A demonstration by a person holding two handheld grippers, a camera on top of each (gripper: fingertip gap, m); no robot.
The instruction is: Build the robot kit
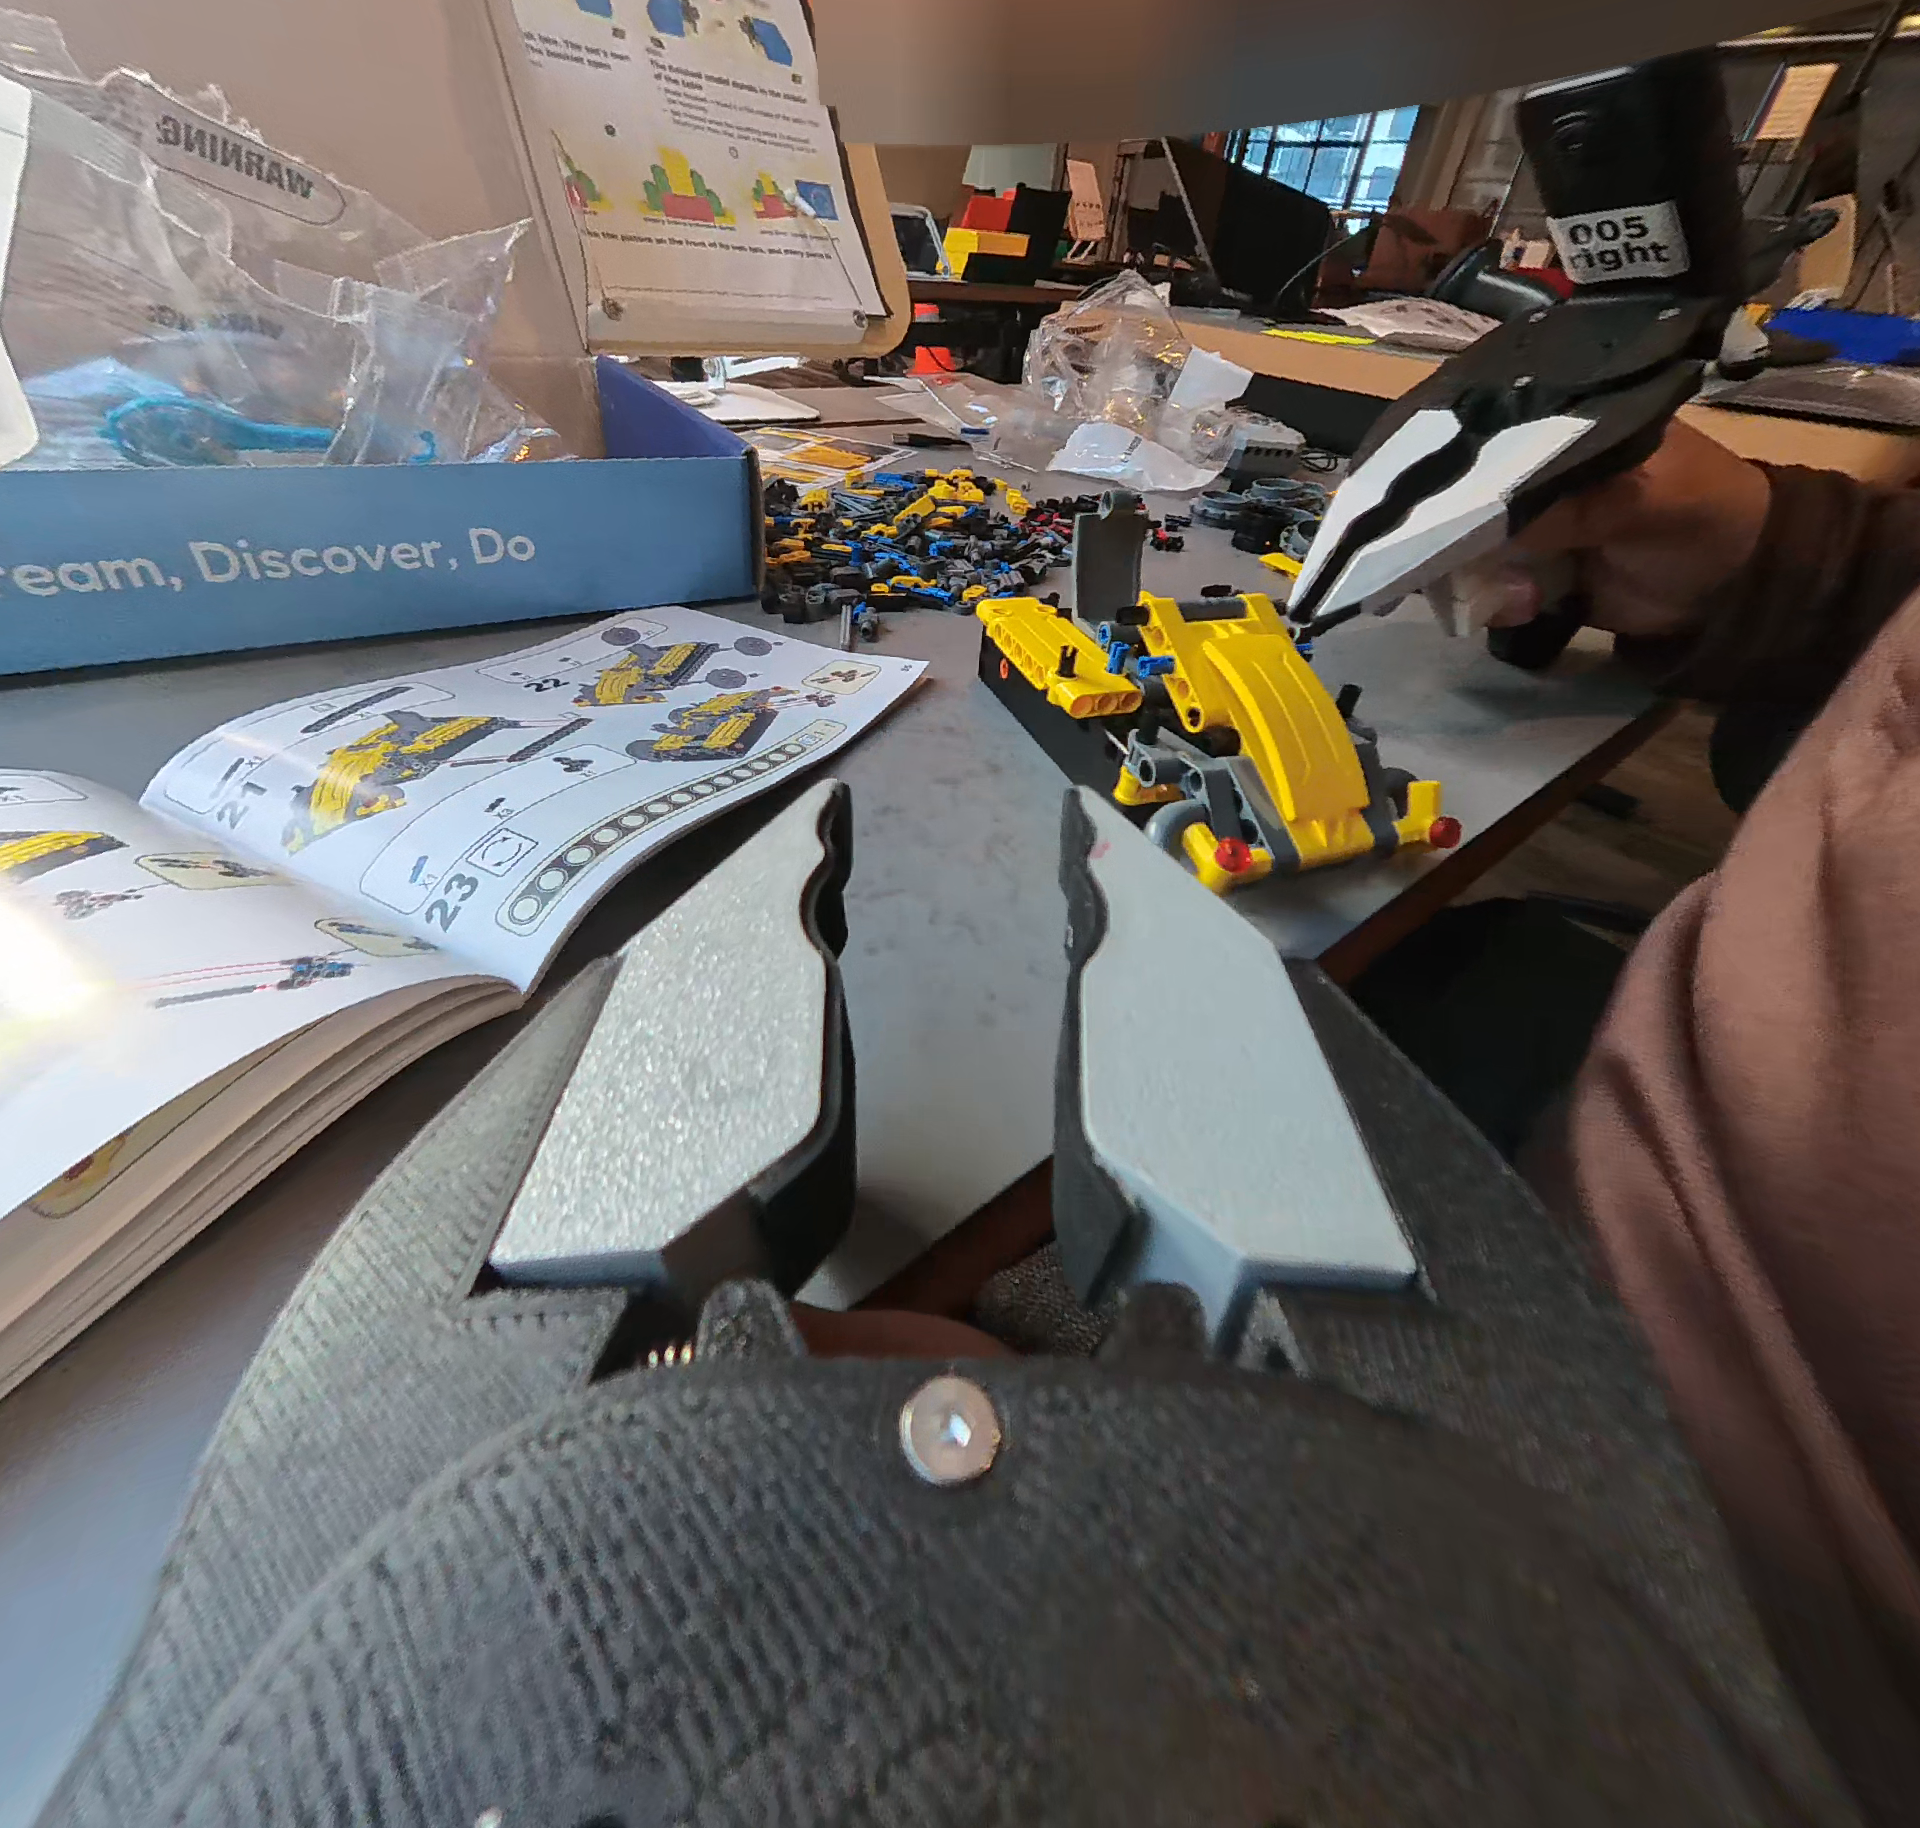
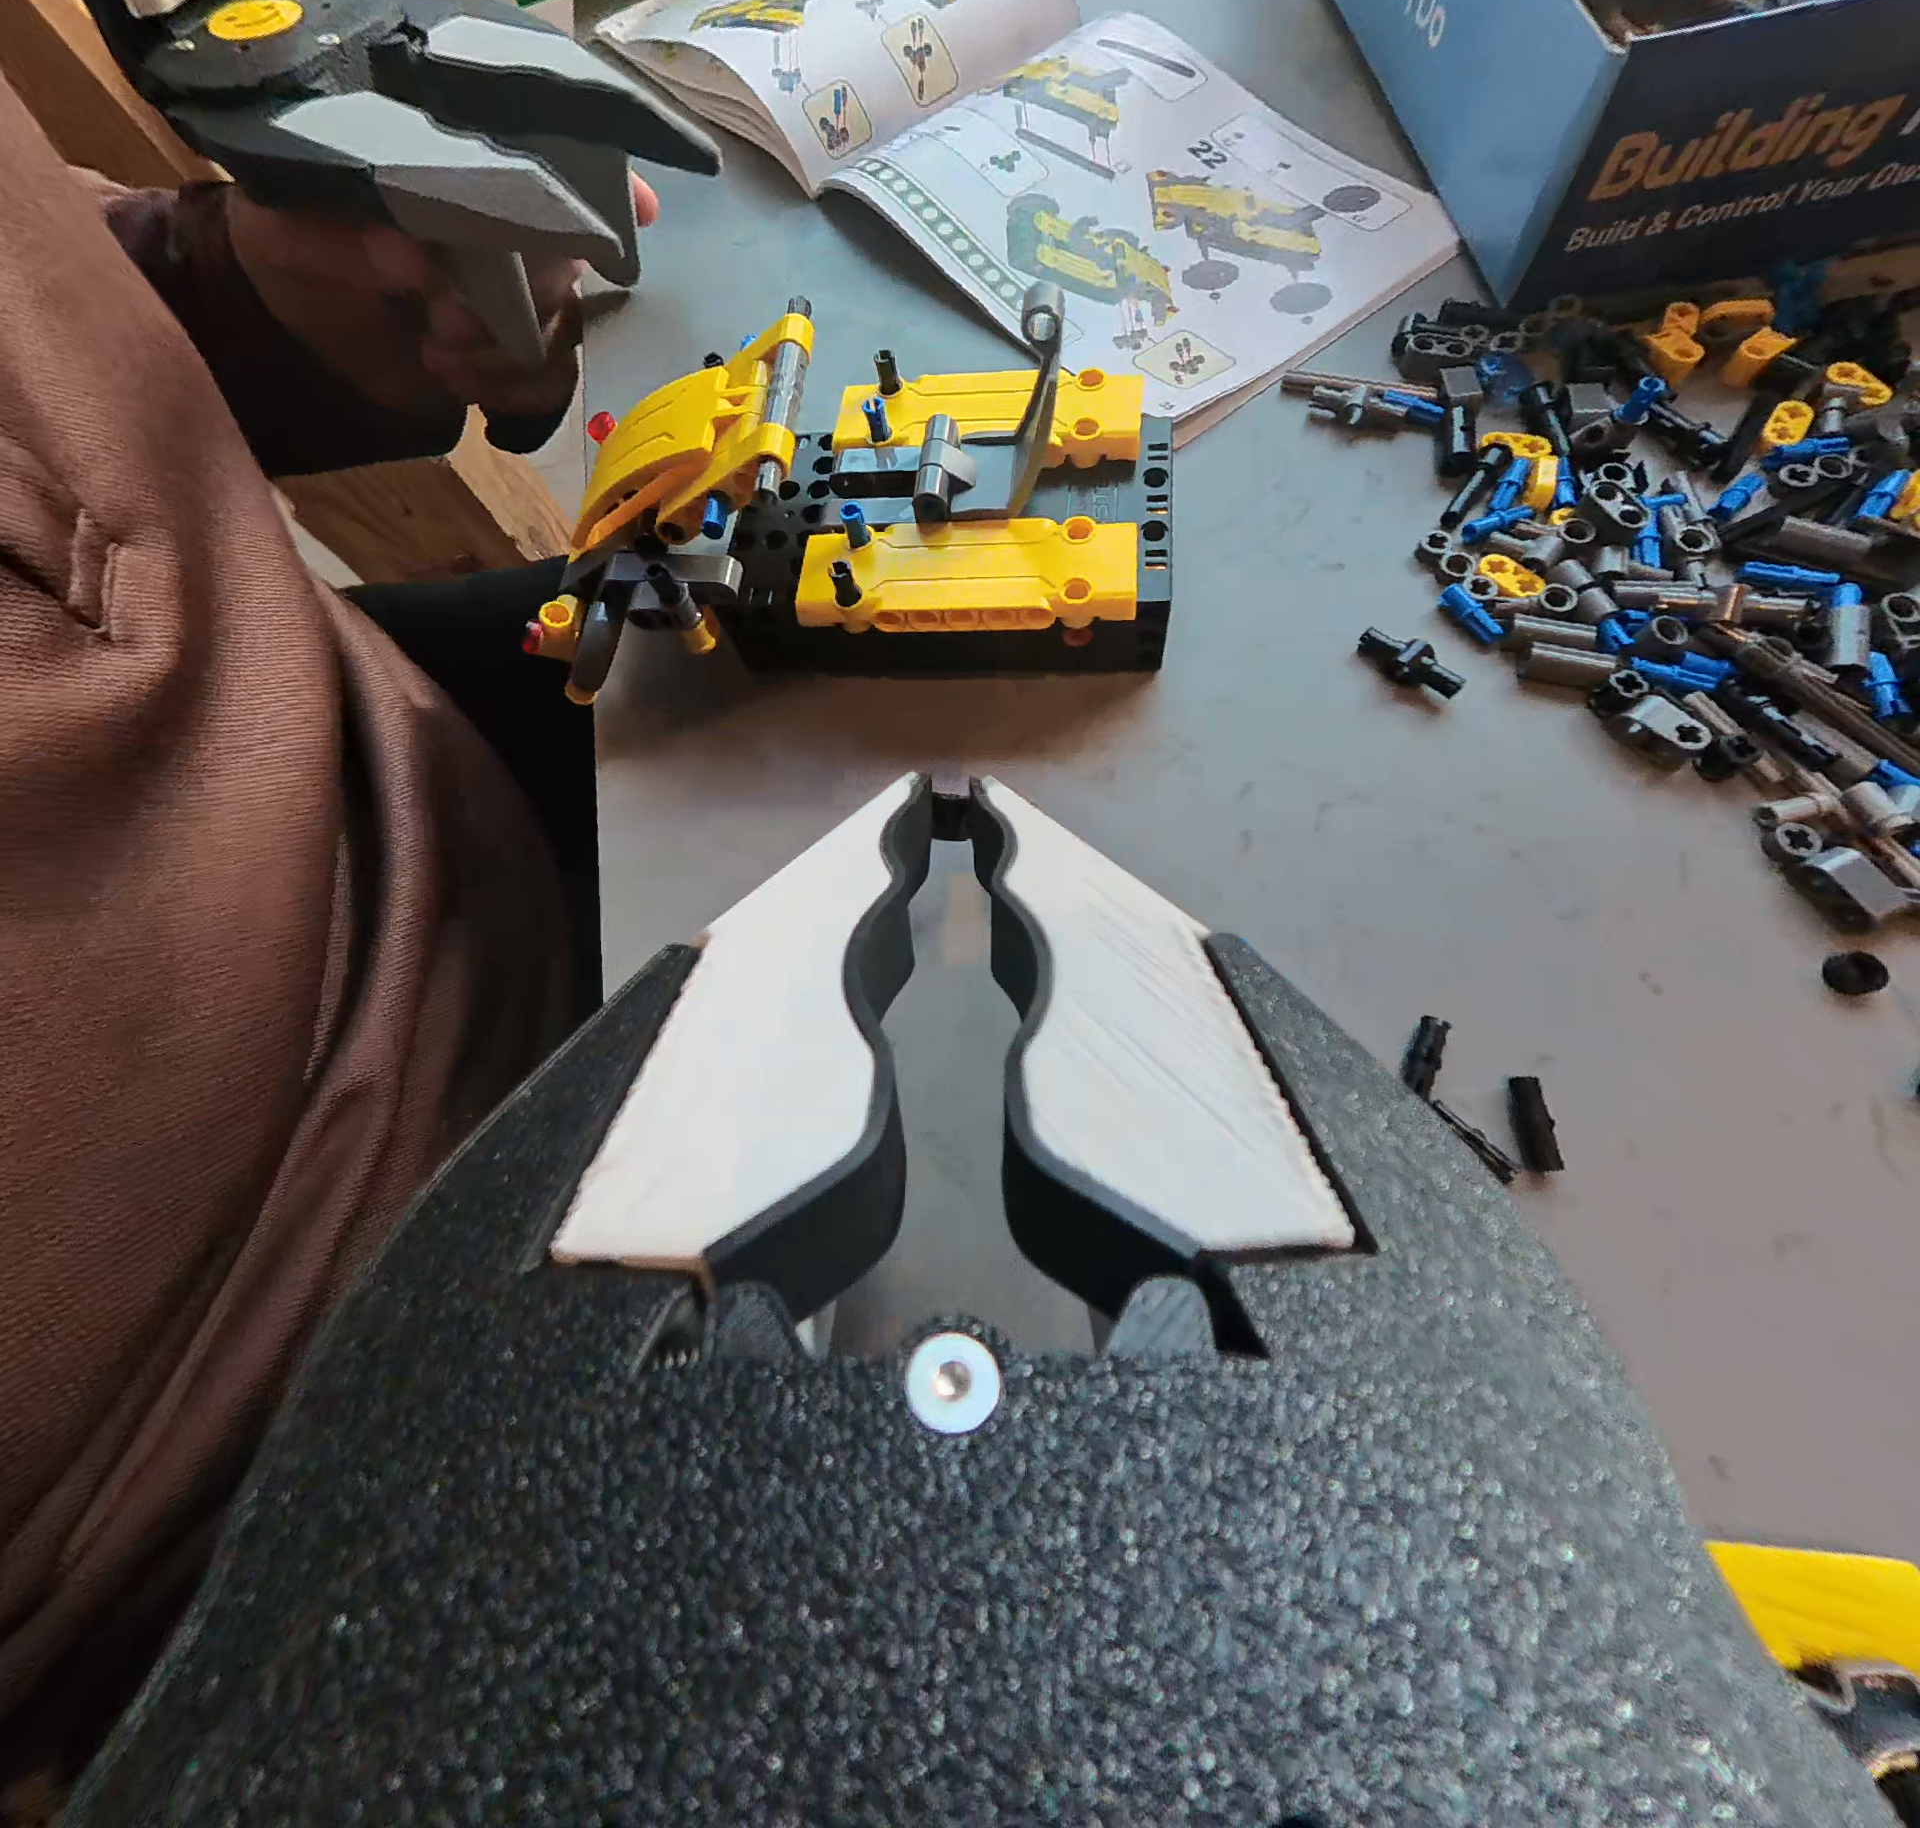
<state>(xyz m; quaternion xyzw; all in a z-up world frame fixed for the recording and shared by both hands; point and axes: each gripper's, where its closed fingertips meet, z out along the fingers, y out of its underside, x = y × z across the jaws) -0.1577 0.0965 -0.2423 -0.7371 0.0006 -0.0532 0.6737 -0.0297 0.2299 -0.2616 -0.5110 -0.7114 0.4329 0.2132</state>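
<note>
Together, our right tongs (image 2: 951,791) pinched one small black pin (image 2: 949,808), shown only in the right wrist view, just beside the single yellow car (image 2: 883,521) on the table (image 2: 1299,895). Our left tongs (image 1: 951,848) hung spread and empty beside one open booklet (image 1: 499,802), one blue box (image 1: 374,552) behind.

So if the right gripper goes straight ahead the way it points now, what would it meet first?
Probably the yellow and black brick model. The right gripper, its jaws pinching a small black pin, points at the model's near side across bare grey table; depth is uncertain.
</note>
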